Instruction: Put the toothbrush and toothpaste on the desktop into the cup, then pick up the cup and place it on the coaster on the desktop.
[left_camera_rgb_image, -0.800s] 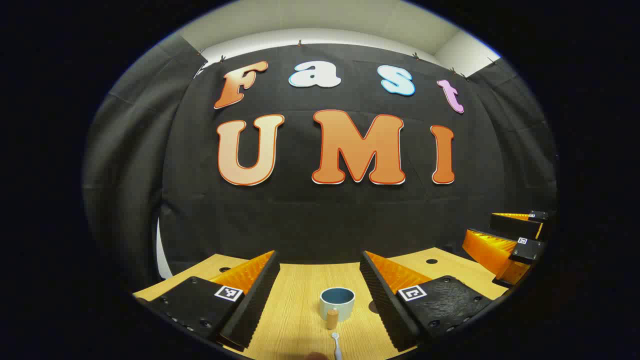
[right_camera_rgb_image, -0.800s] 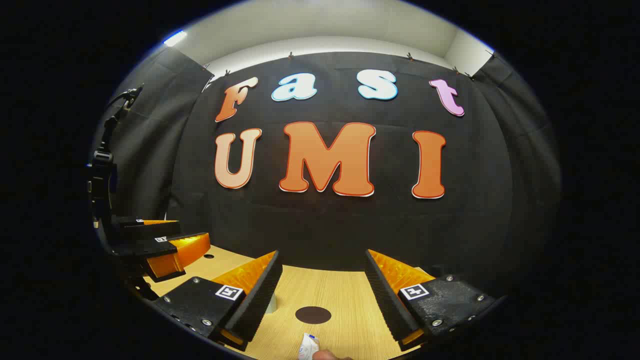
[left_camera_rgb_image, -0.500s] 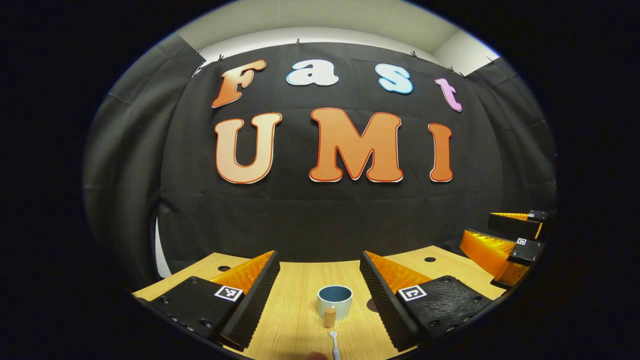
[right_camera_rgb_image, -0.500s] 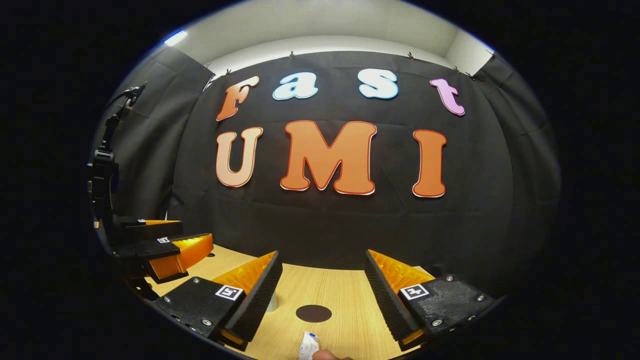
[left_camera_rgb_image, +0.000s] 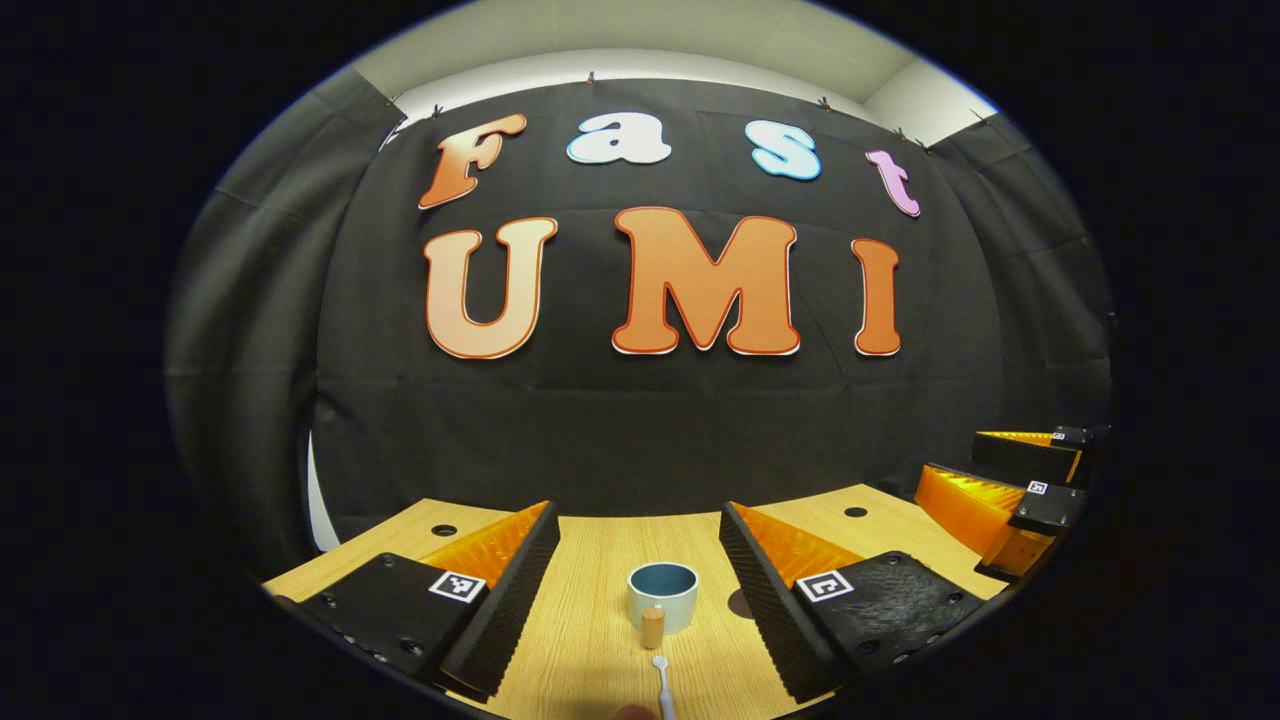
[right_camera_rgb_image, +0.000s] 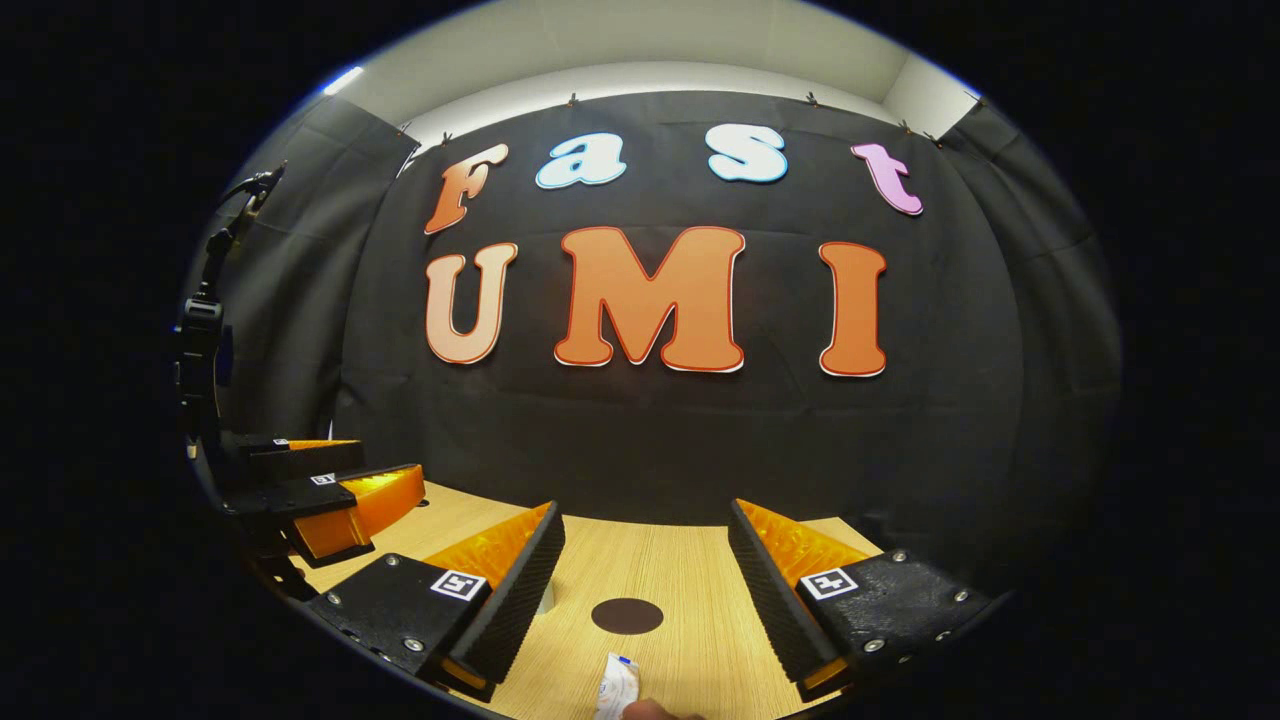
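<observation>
Left gripper view: my left gripper hangs over the desk with its jaws wide apart and nothing between them. Over the last second the cup has slid a little up and left in this view, and more of the toothbrush shows at the bottom edge, so I judge I am tipping the left gripper down toward it. That suits the first step; nothing has been picked up yet, and the cup looks empty from here. The toothbrush lies just this side of the cup, head toward it, with a small wooden peg standing between the two, touching or nearly touching the cup's front. The other gripper sits far off to the side.

In the right gripper view, my right gripper is likewise spread wide and empty, held level and low over the desk. The view has dipped slightly too. The coaster lies centred between its fingers, and the toothpaste lies nearer, at the bottom edge, with something that may be a fingertip just beside it; I cannot tell. Both grippers point at the back wall, so each must pitch down further to reach its item.
</observation>
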